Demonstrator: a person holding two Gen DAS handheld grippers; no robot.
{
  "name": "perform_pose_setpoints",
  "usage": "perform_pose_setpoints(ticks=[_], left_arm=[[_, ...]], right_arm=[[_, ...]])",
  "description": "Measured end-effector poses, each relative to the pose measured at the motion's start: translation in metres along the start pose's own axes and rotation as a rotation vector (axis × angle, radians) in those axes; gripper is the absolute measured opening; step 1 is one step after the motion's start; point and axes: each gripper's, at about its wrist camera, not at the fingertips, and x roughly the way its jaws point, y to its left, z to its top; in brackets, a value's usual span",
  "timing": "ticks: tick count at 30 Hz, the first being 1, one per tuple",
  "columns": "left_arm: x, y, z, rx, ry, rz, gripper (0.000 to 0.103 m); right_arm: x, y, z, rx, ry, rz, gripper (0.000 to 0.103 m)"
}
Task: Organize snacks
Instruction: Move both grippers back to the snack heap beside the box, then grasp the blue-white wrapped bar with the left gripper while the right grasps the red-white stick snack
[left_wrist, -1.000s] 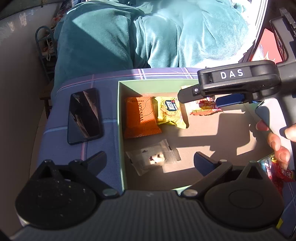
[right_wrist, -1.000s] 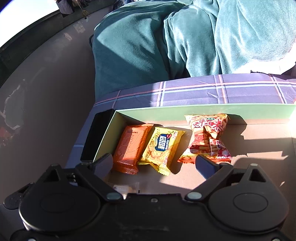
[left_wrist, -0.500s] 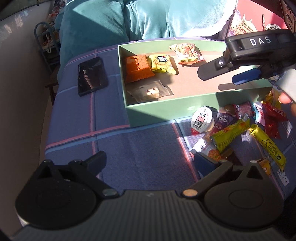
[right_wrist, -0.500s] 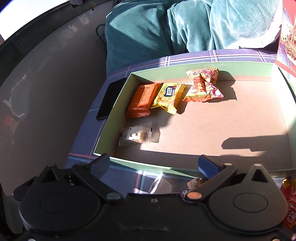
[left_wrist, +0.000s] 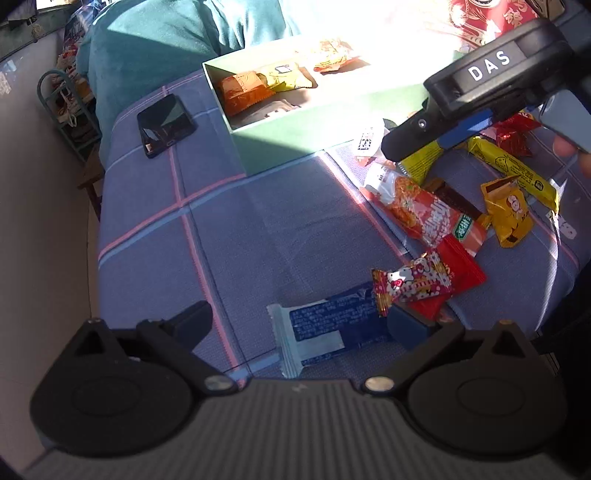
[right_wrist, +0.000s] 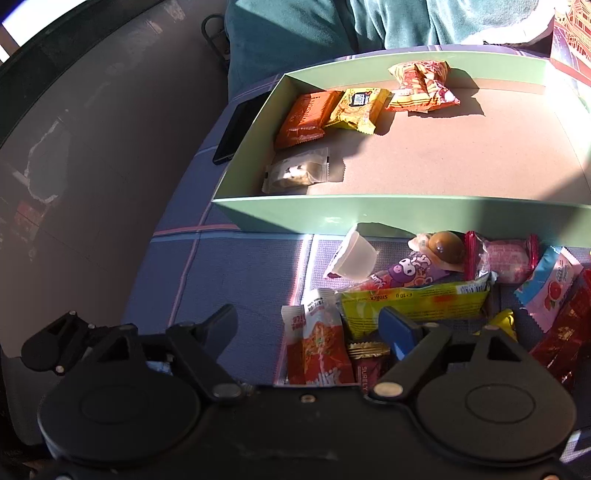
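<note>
The green box (right_wrist: 388, 212) sits at the far side of the desk (left_wrist: 240, 236), which is covered in a blue plaid cloth. Four snacks lie in the box's left part: an orange packet (right_wrist: 304, 116), a yellow packet (right_wrist: 358, 109) touching it, a red-and-yellow bag (right_wrist: 421, 86) near the back wall, and a clear wrapped sweet (right_wrist: 297, 173) nearer the front wall. The rest of the box's brown floor lies bare.

Loose snacks are heaped on the cloth in front of the box's front wall, among them a white jelly cup (right_wrist: 354, 254) and a blue wrapped bar (left_wrist: 325, 325). A black phone (left_wrist: 166, 123) lies left of the box, near the desk's edge.

The left tool (left_wrist: 299, 325) stands wide open over the blue bar, gripping nothing. The right tool (right_wrist: 310, 326) is likewise open and unloaded, above the heap. Open cloth stretches left of the heap.
</note>
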Motion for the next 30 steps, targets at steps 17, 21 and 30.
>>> perform_pose_setpoints(ticks=[17, 21, 30], left_arm=[[0.032, -0.014, -0.003, 0.175, -0.031, 0.035, 0.103], [0.036, -0.020, 0.000, 0.221, -0.052, -0.007, 0.102], [0.046, 0.015, -0.003, -0.023, -0.002, -0.041, 0.103]], right_arm=[[0.034, 0.022, -0.029, -0.096, 0.090, -0.068, 0.027], [0.040, 0.019, -0.027, -0.079, 0.097, -0.054, 0.027], [0.037, 0.018, -0.031, -0.082, 0.091, -0.049, 0.035]])
